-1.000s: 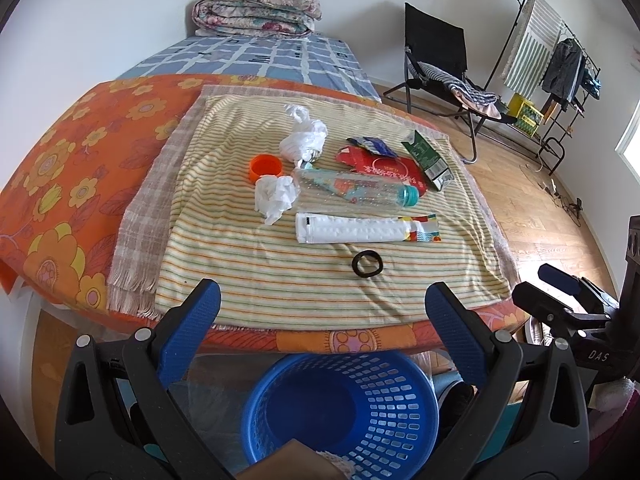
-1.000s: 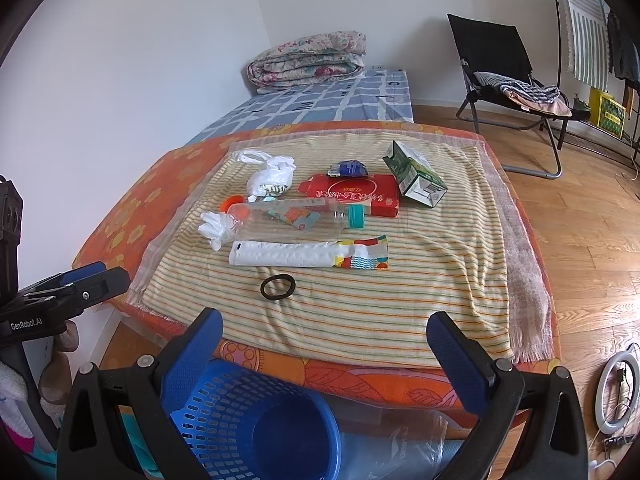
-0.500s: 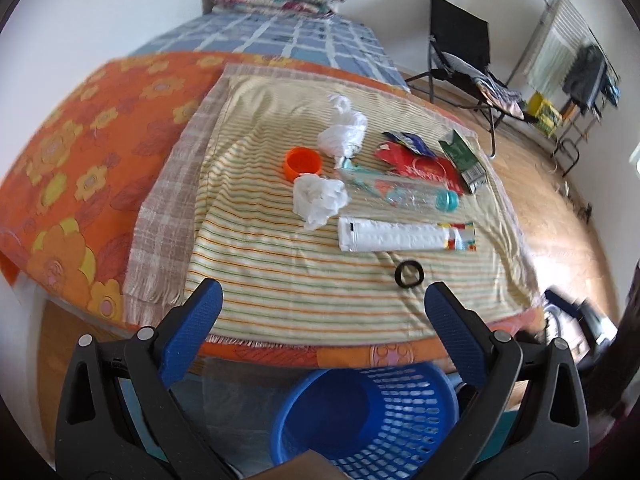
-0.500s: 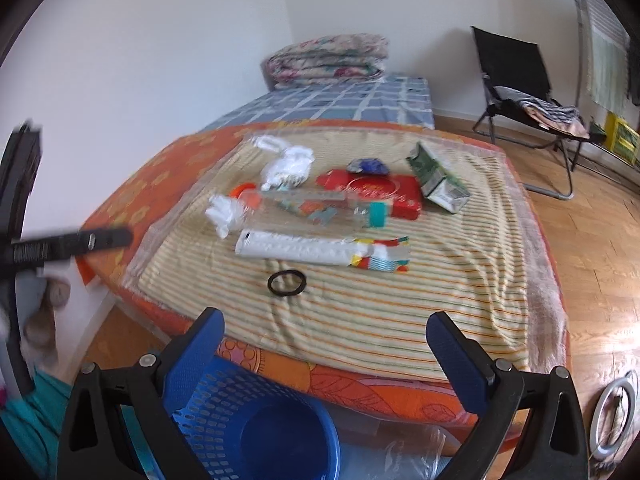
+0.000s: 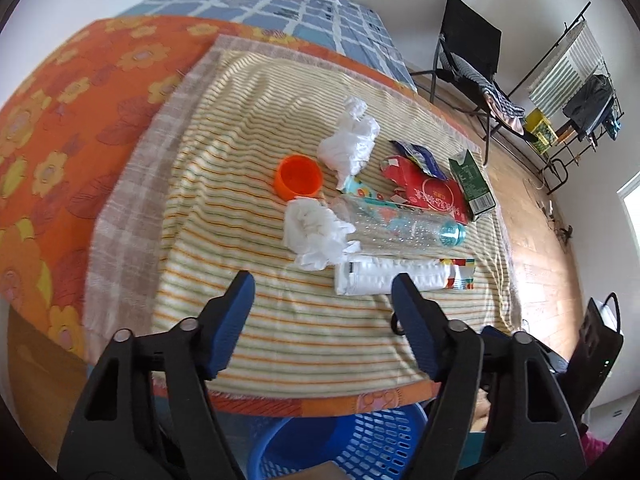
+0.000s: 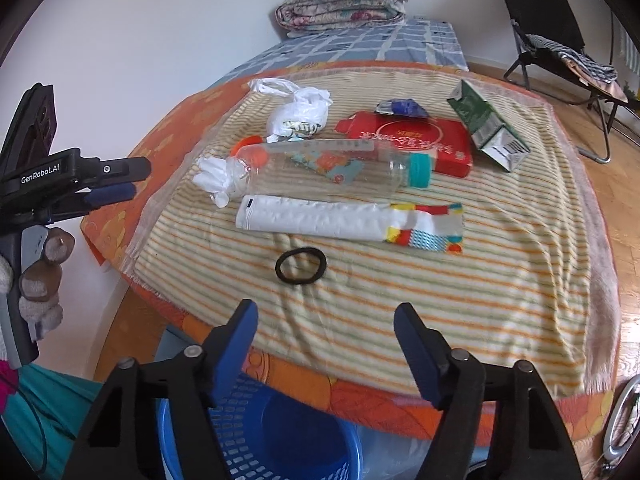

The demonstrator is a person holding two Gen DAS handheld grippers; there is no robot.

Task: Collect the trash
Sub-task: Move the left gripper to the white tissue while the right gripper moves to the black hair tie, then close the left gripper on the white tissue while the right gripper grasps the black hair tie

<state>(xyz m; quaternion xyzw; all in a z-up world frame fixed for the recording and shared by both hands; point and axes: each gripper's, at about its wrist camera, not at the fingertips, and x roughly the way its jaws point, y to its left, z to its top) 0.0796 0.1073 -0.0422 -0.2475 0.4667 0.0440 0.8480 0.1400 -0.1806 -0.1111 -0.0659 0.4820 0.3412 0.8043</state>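
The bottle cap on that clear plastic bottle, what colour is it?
Teal. The bottle cap shows best in the right wrist view, on the clear bottle.

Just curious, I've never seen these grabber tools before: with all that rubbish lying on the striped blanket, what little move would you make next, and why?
Probably ease the left gripper forward and down onto the crumpled white tissue. Its fingers are open, empty, and the tissue lies just ahead of them, nearest that gripper. The blue basket waits below the bed's edge for the drop.

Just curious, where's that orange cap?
On the striped cloth, left of the pile: orange cap beside the tissue, in the left view.
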